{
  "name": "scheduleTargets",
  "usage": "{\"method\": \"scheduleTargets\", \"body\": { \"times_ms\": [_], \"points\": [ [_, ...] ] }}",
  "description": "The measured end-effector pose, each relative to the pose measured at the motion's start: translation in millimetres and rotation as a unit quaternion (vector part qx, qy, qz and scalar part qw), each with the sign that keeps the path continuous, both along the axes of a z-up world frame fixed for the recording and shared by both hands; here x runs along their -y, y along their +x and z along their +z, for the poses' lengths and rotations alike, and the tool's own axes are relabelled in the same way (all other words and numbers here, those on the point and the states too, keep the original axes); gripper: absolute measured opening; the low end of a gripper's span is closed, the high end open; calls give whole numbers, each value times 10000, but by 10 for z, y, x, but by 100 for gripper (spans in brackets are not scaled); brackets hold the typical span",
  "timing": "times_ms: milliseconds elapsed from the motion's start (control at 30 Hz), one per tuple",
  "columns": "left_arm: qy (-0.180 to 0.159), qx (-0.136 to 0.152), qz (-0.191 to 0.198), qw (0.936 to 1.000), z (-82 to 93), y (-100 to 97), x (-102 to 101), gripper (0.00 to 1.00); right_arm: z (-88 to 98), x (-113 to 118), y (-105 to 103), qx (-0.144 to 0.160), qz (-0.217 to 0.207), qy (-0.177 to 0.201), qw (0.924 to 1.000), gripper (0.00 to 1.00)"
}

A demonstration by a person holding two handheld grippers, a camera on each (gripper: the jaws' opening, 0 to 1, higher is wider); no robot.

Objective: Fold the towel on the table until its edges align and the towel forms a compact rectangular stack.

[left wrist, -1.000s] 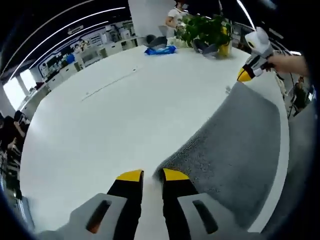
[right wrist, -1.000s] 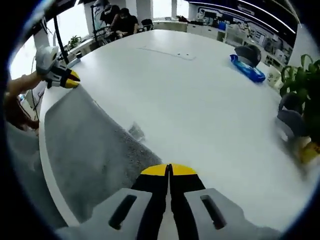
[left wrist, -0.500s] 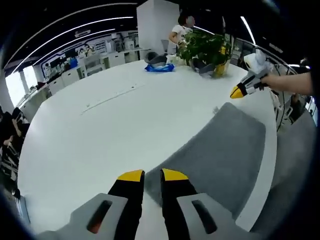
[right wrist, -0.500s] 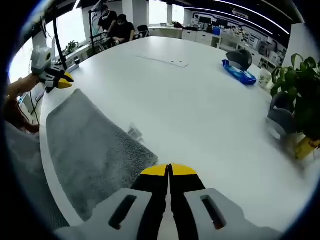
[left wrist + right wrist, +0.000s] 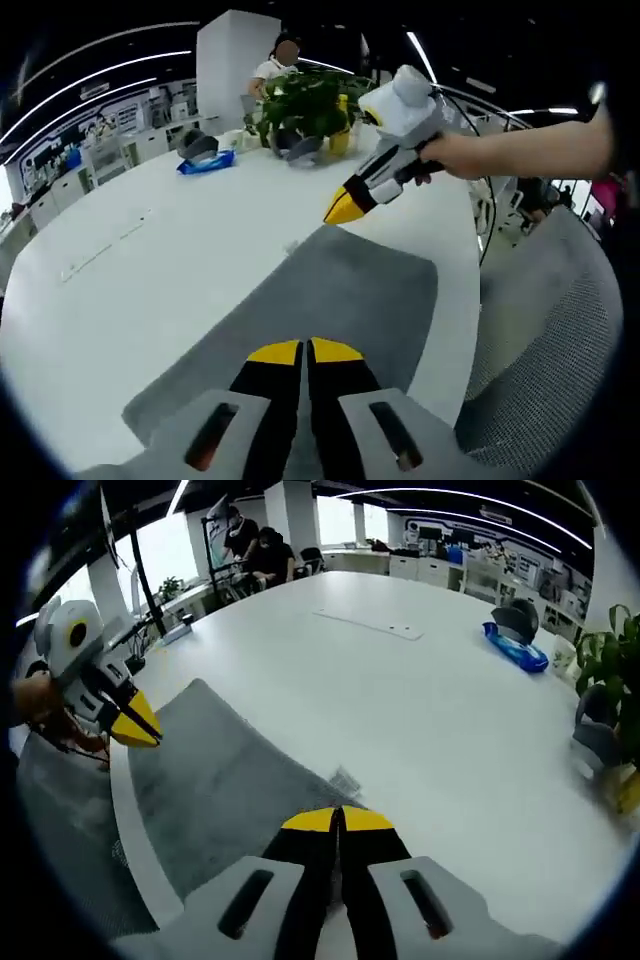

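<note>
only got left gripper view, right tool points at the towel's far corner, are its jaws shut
observer: yes, in right gripper view the right tool has its jaws together, tips over the towel edge beside a small tag
operator: where's my left tool from there
observer: the left tool hangs over the towel's side nearest the table rim, tips together
operator: anyone behind it
observer: seated people at the table's far end, by the windows

Large white table (image 5: 420,720), rounded edge near me. Grey towel (image 5: 330,300) lies flat at the near edge, small tag at its far side. Far end: blue packet (image 5: 515,645), potted plant (image 5: 305,100), dark bowls beside it.
</note>
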State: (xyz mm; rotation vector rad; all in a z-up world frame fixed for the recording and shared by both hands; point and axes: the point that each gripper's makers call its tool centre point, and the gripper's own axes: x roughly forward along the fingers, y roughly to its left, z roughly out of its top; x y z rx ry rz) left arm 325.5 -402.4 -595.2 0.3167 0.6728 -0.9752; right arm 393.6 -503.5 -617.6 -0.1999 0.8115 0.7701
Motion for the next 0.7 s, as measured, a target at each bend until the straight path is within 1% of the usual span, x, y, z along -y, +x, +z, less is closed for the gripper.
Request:
{"method": "scheduleTargets", "body": {
  "times_ms": [33,100,133,200,267,333,367,400,433,467,500,533,567,600,633,667,700],
  "points": [
    [8,-24,-90,10000,-19,-66,75,1,-7,-84,-57,9,-46,118,9999,0],
    [-10,-110,-132,9999,-79,-180,231,1,-6,-211,-135,-2,-182,400,9990,0],
    [-35,-187,-161,9997,-119,-252,322,1,-9,-301,-199,-10,-285,612,9977,0],
    [-38,-202,-228,9995,-182,-350,433,1,-52,-401,-298,-82,-444,873,9952,0],
    [50,-103,-370,9993,-263,-432,489,1,-104,-427,-382,-44,-466,872,9951,0],
    [185,-49,-378,9991,-347,-474,472,2,-161,-416,-472,123,-573,834,9948,0],
    [282,-2,-428,9987,-405,-517,448,3,-184,-400,-522,158,-656,843,9942,0],
    [381,46,-533,9978,-431,-536,431,4,-222,-397,-621,147,-762,904,9929,0],
    [614,112,-846,9945,-513,-614,398,4,-262,-402,-697,133,-723,902,9932,0],
    [758,120,-1007,9920,-570,-659,382,4,-383,-414,-812,-233,-586,657,9958,0],
    [1007,282,-1318,9857,-622,-680,373,4,-422,-431,-828,-357,-319,371,9982,0],
    [937,622,-1460,9829,-566,-636,426,4,-352,-490,-698,279,105,266,9992,0],
    [1059,613,-1496,9811,-572,-648,405,3,-376,-486,-696,590,515,-63,9969,0],
    [1002,528,-1364,9842,-571,-663,412,3,-371,-491,-723,632,513,-38,9967,0],
    [1039,579,-1360,9835,-567,-662,407,3,-373,-482,-752,535,316,78,9980,0],
    [1195,839,-1589,9764,-565,-655,406,3,-373,-471,-746,572,318,88,9978,0],
    [1310,988,-1733,9711,-570,-657,407,3,-371,-477,-737,605,354,70,9975,0]
  ]
}}
